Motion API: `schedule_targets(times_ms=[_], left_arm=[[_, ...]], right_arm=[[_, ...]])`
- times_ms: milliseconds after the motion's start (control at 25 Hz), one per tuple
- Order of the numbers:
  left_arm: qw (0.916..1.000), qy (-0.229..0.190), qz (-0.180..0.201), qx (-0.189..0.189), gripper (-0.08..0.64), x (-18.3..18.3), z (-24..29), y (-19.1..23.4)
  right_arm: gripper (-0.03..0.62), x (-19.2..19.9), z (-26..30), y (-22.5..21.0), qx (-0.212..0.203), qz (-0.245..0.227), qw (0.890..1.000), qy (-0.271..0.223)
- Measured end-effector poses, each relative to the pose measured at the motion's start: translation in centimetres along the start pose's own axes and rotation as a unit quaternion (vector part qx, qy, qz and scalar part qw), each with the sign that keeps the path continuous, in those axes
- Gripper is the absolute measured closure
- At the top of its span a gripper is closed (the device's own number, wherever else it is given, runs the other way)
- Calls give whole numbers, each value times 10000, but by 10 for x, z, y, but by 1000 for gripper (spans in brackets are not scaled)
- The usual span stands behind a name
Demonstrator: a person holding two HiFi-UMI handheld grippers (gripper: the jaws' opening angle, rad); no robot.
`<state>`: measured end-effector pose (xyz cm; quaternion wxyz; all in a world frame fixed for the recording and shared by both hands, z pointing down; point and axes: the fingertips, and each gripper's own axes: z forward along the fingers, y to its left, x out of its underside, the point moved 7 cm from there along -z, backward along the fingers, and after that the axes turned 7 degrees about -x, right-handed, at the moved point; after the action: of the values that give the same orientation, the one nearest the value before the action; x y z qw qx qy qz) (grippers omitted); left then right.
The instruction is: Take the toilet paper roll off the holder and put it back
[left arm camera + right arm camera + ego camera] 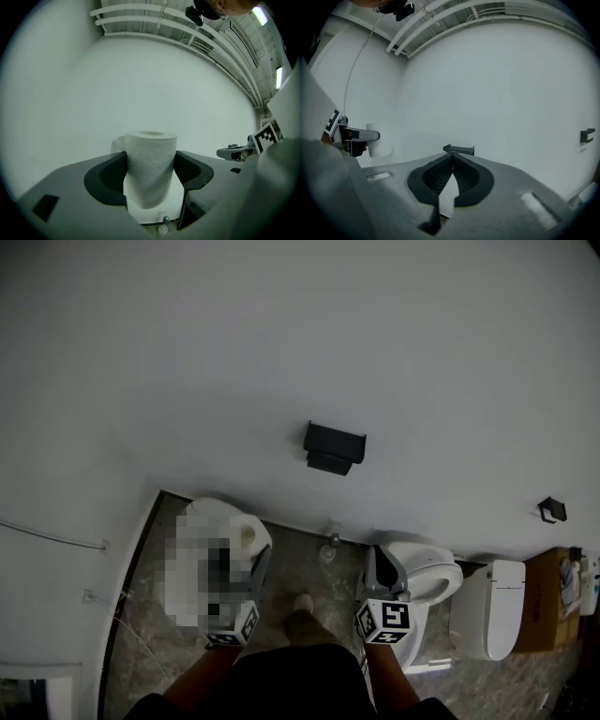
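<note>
Dim grey light, ceiling lamp [259, 15] glaring; gripper views bulge with black corners, toilet paper roll [150, 168] sharp.

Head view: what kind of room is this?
Probably a bathroom or toilet room: a white toilet stands on the floor, a black paper holder hangs on the wall, and the left gripper holds a toilet paper roll.

Washroom setting. White toilet [429, 579] and second toilet [491, 607] on marbled floor [305, 563]. Black paper holder [334, 447] on bare white wall [281, 352]. Exposed pipes [140, 19] overhead.
</note>
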<state>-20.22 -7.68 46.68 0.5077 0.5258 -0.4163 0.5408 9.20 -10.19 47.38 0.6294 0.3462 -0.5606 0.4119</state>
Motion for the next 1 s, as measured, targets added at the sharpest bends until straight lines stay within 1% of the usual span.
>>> schedule_targets(times_ms=[120,240,360,480,640,800,1000], left_arm=[[10000,50,33,-15,241,7,-17,3],[9999,107,28,41,241,10,-30,3],[9997,193,-87,153,241,14,-32,1],[9996,203,-36,189,241,14,-27,-2],[9997,71,18,254,241,4,-7,-9],[9993,-69,32,378,241,-14,16,-17],[9973,-307,213,627,241,-43,68,-36]], right_arm=[[594,4,-13,5,79,15,10000,22],[594,4,-27,15,67,3,10000,-9],[594,3,-35,22,23,-5,10000,-44],[594,5,-38,24,18,21,10000,-52],[594,3,-30,16,32,62,9999,-95],[594,-1,-24,8,9,29,10000,-94],[594,-8,-9,-20,182,137,9996,-192]])
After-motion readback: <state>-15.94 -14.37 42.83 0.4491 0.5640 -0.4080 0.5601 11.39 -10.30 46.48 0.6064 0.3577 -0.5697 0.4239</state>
